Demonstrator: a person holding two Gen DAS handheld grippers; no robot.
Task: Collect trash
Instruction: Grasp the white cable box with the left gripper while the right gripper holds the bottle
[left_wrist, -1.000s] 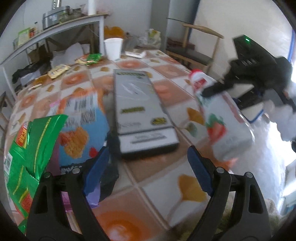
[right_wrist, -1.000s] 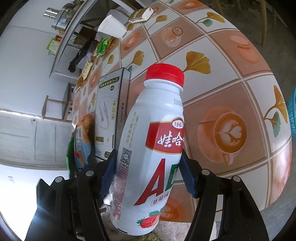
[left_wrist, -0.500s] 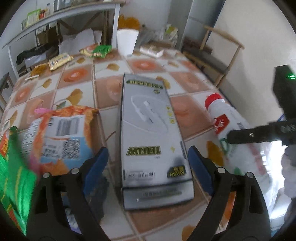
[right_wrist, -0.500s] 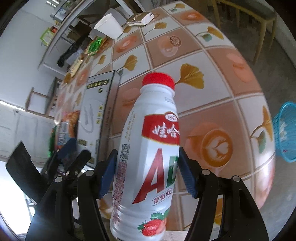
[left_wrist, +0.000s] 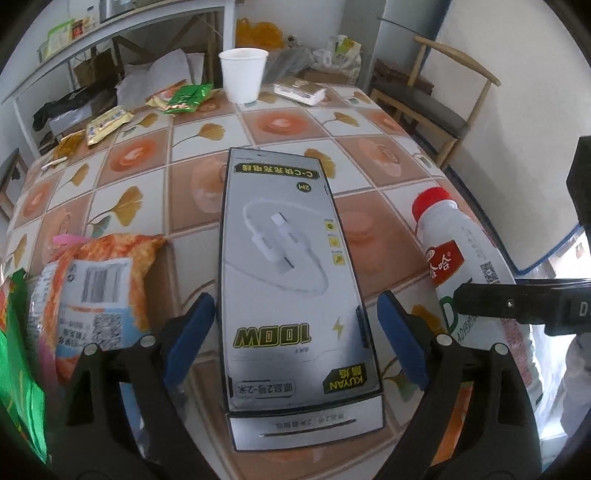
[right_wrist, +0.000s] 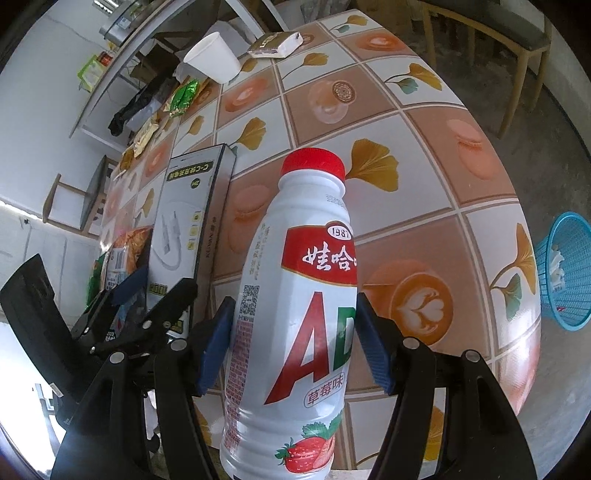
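Observation:
A white drink bottle (right_wrist: 295, 295) with a red cap and a strawberry label stands tilted between the pads of my right gripper (right_wrist: 295, 338), which is shut on its body above the table's near edge. In the left wrist view the bottle (left_wrist: 461, 251) shows at the right, with a black finger (left_wrist: 517, 306) of the right gripper across it. A long grey cable box (left_wrist: 291, 273) lies flat on the tiled table (left_wrist: 280, 122). My left gripper (left_wrist: 295, 336) is open and straddles the box's near end, one blue pad on each side. Touch between pads and box cannot be made out.
An orange snack bag (left_wrist: 99, 288) and a green bag (left_wrist: 14, 350) lie left of the box. A white paper cup (left_wrist: 242, 74), small wrappers (left_wrist: 110, 122) and a flat packet (left_wrist: 299, 90) sit at the far side. A blue basket (right_wrist: 569, 269) stands on the floor; a chair (left_wrist: 424, 96) is behind the table.
My left gripper has moved across from the snack bags to the grey box, which now lies between its fingers. The right gripper keeps the bottle in the same spot, turned a little.

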